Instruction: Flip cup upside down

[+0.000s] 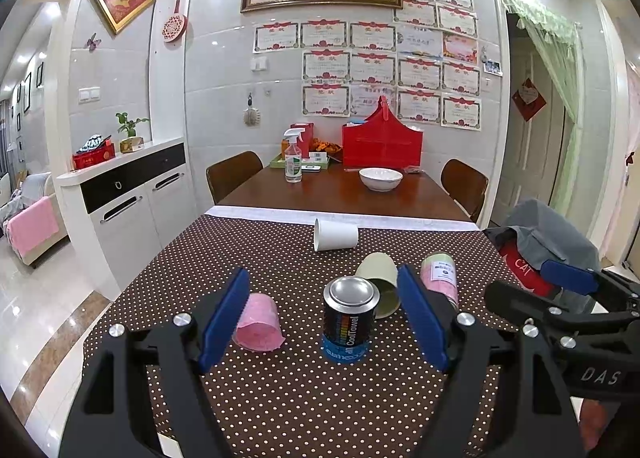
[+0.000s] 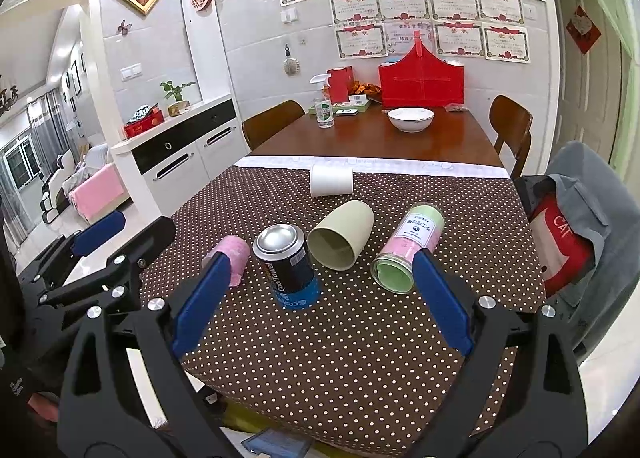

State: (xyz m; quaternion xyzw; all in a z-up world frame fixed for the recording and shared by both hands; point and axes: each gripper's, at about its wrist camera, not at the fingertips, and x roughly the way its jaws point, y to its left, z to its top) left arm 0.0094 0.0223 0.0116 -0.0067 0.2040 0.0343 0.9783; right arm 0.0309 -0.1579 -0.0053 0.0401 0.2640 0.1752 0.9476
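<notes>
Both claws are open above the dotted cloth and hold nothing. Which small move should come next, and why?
Probably move the right claw forward toward the beige cup. It lies on its side with its mouth facing the camera, just beyond the open fingers and beside the upright can. The left claw has the can between its fingers, not a cup.

On polka-dot cloth [image 2: 360, 338]: three cups lying on side — white [image 2: 331, 180], pale green [image 2: 341, 235], pink [image 2: 233, 258]; one upright dark can [image 2: 289, 266]; one labelled jar [image 2: 408, 248] on side. On bare wood beyond: one bowl [image 2: 410, 118], one spray bottle [image 2: 323, 102]. Two wooden chairs [image 2: 272, 122] [image 2: 512, 126]. Two grippers: left [image 1: 320, 314], right [image 2: 320, 298].
</notes>
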